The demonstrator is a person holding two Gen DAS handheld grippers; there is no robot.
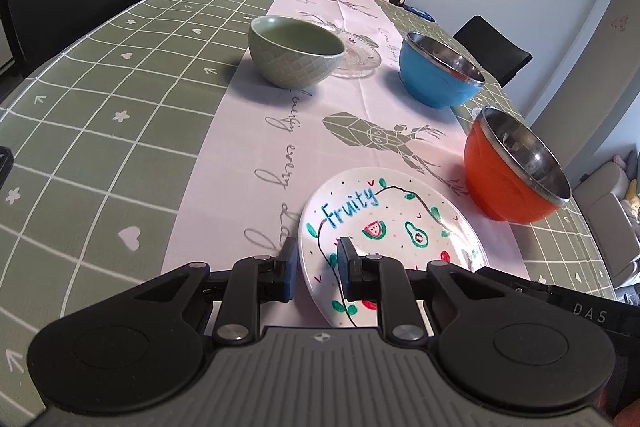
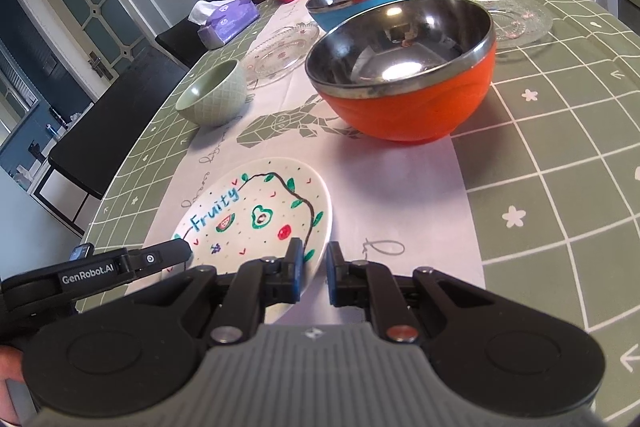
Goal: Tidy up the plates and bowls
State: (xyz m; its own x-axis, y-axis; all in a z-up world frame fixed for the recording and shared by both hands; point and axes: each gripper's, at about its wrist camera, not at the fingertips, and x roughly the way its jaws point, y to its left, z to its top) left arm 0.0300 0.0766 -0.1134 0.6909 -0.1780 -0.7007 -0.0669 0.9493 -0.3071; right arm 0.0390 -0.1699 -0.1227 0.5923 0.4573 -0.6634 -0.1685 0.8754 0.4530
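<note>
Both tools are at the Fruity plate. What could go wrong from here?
1. The left tool straddles the Fruity plate's rim sideways while the plate lies flat. Closing there could scrape or tip it rather than grip it.
2. The right tool sits shut at the opposite rim, so a nudge from it may slide the plate.
3. The orange bowl stands just beyond the plate, and a forward lift could knock it.
</note>
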